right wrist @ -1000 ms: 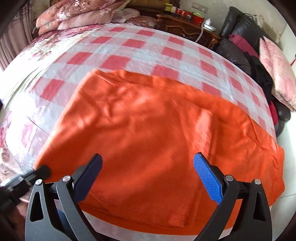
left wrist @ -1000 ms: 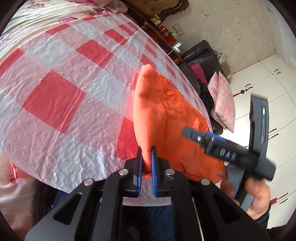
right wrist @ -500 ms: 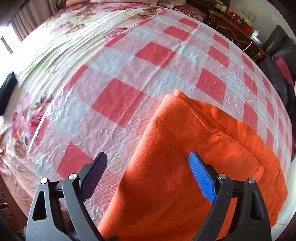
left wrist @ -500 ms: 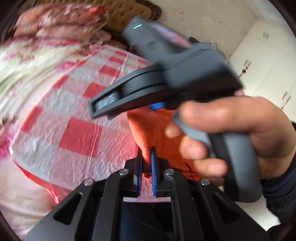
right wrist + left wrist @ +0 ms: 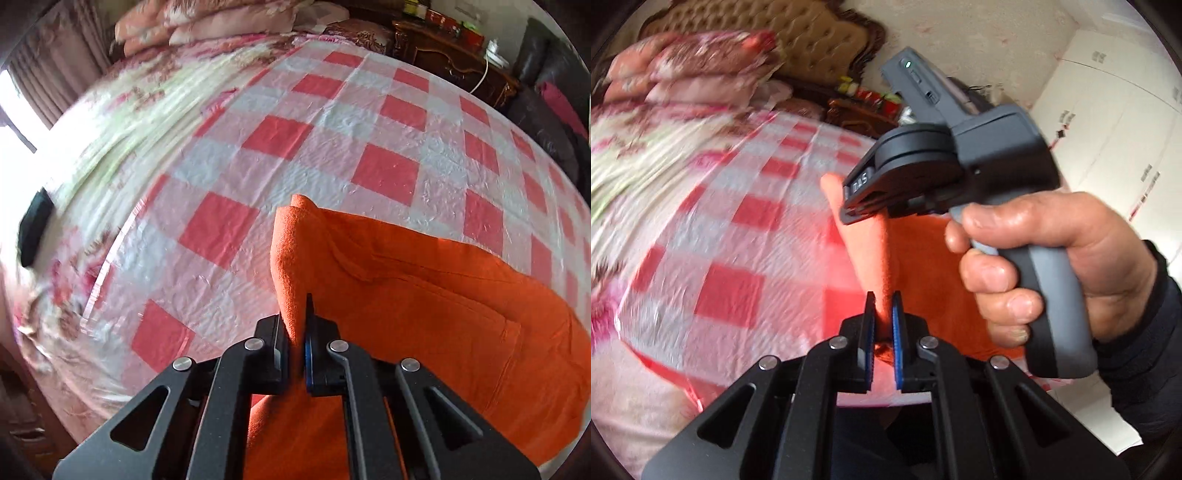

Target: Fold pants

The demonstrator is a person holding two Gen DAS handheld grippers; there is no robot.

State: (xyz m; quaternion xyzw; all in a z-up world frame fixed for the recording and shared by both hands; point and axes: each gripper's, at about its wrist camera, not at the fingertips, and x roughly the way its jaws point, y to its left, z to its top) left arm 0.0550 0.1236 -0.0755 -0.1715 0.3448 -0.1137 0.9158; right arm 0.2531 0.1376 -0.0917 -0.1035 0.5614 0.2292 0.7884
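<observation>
The orange pants (image 5: 424,295) lie folded on a red and white checked sheet (image 5: 258,155) at the bed's near edge. My right gripper (image 5: 295,317) is shut on the left folded edge of the pants, with cloth pinched between its pads. In the left wrist view my left gripper (image 5: 882,317) is shut on a raised edge of the orange pants (image 5: 871,254). Just beyond it a hand (image 5: 1052,266) holds the right gripper's body (image 5: 953,162), which points down at the cloth and hides much of it.
Floral pillows (image 5: 207,22) are stacked at the head of the bed. A dark wooden cabinet (image 5: 454,51) and a black sofa (image 5: 546,110) stand on the far right. A black object (image 5: 35,232) lies at the bed's left side. White cupboards (image 5: 1115,122) line the wall.
The right gripper swept left across the pants and closed on their left folded edge. The left gripper rose and rolled with its pinch of cloth, and the right hand came close in front.
</observation>
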